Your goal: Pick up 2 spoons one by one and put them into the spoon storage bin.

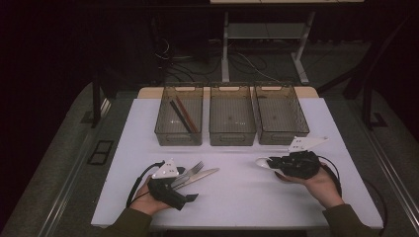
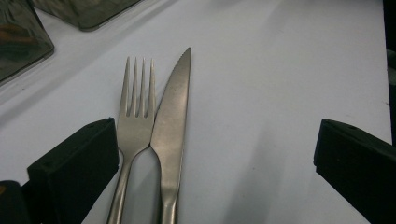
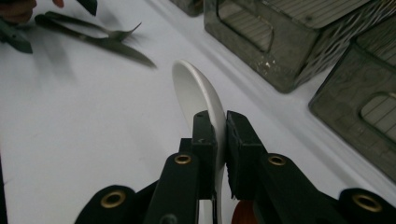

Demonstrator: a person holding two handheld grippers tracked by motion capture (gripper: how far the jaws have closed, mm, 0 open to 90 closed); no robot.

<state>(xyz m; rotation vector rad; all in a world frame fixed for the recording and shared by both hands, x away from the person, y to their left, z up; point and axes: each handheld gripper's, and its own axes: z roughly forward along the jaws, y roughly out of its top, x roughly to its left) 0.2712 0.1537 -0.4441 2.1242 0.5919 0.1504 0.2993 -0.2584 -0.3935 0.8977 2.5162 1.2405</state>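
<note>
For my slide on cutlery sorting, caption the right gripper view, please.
Right gripper shut on a white spoon, held above the table near grey bins.

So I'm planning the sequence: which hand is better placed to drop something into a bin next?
Right. The right gripper is already shut on the white spoon, near the bins; the left gripper is open around fork and knife.

Plenty of bare surface (image 1: 242, 190) between both hands; three bins (image 1: 232, 121) wall off the far side, fork (image 1: 190, 171) and knife (image 1: 197, 177) clutter the left.

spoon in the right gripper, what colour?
White; the glossy white spoon shows best in the right gripper view.
</note>
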